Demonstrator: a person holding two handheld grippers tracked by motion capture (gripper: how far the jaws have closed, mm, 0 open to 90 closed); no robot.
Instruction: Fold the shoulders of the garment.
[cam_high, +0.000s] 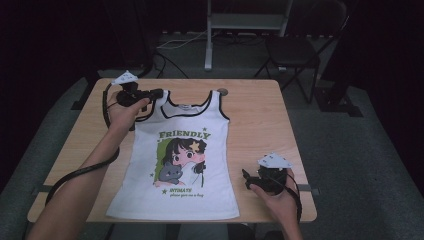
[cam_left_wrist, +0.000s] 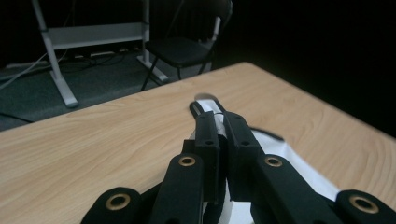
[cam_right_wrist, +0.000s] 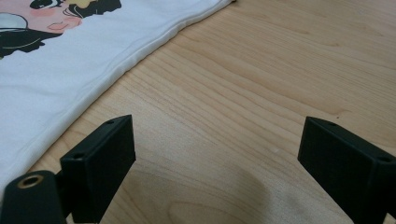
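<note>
A white sleeveless top (cam_high: 180, 150) with black trim and a cartoon girl print under the word FRIENDLY lies flat on the wooden table (cam_high: 260, 115). My left gripper (cam_high: 161, 93) sits at the top's left shoulder strap. In the left gripper view its jaws (cam_left_wrist: 219, 123) are shut on the black-edged strap (cam_left_wrist: 205, 105), which pokes out beyond the tips. My right gripper (cam_high: 246, 176) rests near the table's front right, just right of the top's side edge. In the right gripper view its jaws (cam_right_wrist: 217, 154) stand wide open over bare wood, with the top's hem (cam_right_wrist: 70, 70) off to the left.
A black folding chair (cam_high: 295, 50) and a grey metal desk frame (cam_high: 245, 22) stand on the floor behind the table. A small round hole (cam_high: 222, 91) is in the tabletop near the right shoulder strap. Bare wood lies on both sides of the top.
</note>
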